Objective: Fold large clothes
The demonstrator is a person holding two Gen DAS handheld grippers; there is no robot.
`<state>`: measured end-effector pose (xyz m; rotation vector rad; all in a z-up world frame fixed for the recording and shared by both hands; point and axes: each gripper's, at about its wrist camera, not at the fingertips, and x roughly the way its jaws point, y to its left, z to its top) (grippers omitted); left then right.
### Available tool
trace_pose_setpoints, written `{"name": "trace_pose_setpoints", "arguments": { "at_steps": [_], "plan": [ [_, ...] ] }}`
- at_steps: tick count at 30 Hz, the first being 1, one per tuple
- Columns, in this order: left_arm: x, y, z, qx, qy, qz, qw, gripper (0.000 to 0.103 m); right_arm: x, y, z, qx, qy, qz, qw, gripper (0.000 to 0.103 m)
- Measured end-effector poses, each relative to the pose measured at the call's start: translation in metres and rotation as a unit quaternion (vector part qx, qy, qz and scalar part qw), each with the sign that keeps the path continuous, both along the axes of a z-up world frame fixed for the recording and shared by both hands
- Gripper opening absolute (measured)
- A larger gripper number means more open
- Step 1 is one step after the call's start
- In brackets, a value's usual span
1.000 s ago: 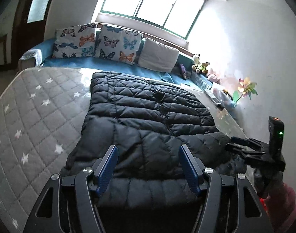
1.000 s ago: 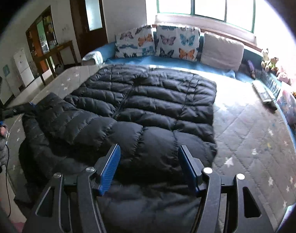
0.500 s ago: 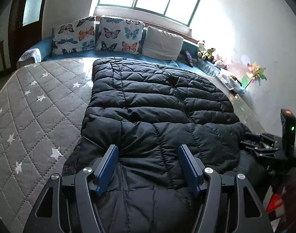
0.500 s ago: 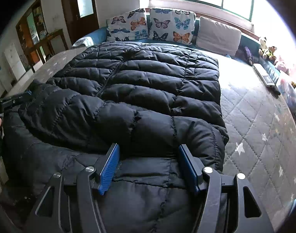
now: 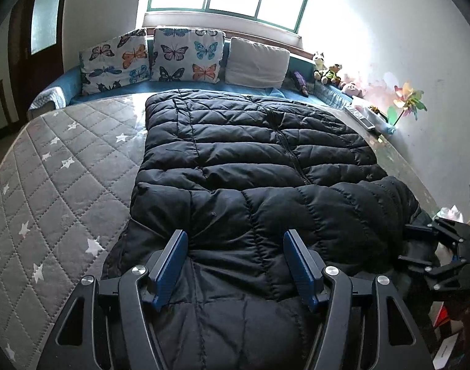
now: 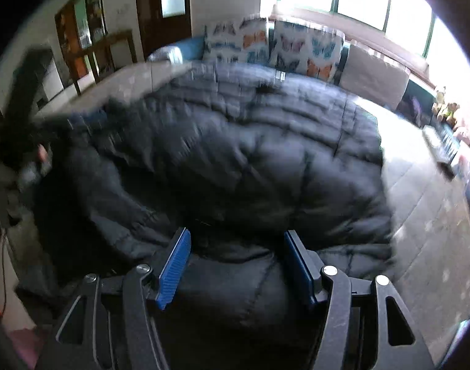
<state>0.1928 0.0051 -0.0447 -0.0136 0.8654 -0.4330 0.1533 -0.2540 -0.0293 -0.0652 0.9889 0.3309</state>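
Though blurred rightward, black quilted jacket [image 5: 253, 166] flat.

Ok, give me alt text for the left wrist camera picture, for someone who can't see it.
A black puffer jacket lies spread on a grey star-quilted mattress, its near sleeve folded across the body. The left hand-held gripper hangs over the jacket's near edge, jaws apart; the right hand-held gripper shows at the right edge. Butterfly cushions line the window.
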Motion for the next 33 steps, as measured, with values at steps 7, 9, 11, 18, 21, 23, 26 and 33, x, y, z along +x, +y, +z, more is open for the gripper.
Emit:
{"name": "trace_pose_setpoints", "arguments": {
  "at_steps": [7,9,11,18,21,23,26,33],
  "plan": [
    [-0.01,-0.006,0.023,-0.001,0.007,0.001,1.0,0.069,0.005,0.002,0.041,-0.011,-0.014,0.012,1.0,0.068],
    [-0.015,-0.01,0.032,-0.014,0.002,-0.006,0.9999,0.069,0.015,0.001,0.051,0.001,-0.022,0.011,1.0,0.068],
    [-0.018,-0.018,0.038,-0.012,-0.007,-0.018,0.9997,0.069,0.027,0.003,0.051,0.006,-0.023,0.007,1.0,0.068],
    [0.0,-0.05,0.016,0.018,0.012,-0.048,0.9986,0.069,0.059,0.011,0.012,0.001,0.02,-0.003,1.0,0.068],
    [0.007,-0.052,-0.004,0.028,0.016,-0.054,0.998,0.069,0.061,0.009,-0.005,0.008,0.044,-0.008,0.999,0.068],
    [0.006,-0.054,-0.012,0.038,0.013,-0.053,0.9978,0.07,0.061,0.01,-0.008,0.002,0.045,-0.001,0.999,0.068],
    [0.003,-0.064,-0.017,0.071,0.001,-0.06,0.9957,0.072,0.057,0.014,-0.011,-0.019,0.034,0.01,0.999,0.069],
    [-0.009,-0.056,0.002,0.063,-0.002,-0.058,0.9963,0.073,0.027,0.01,0.018,-0.025,-0.018,0.02,0.999,0.069]
  ]
}}
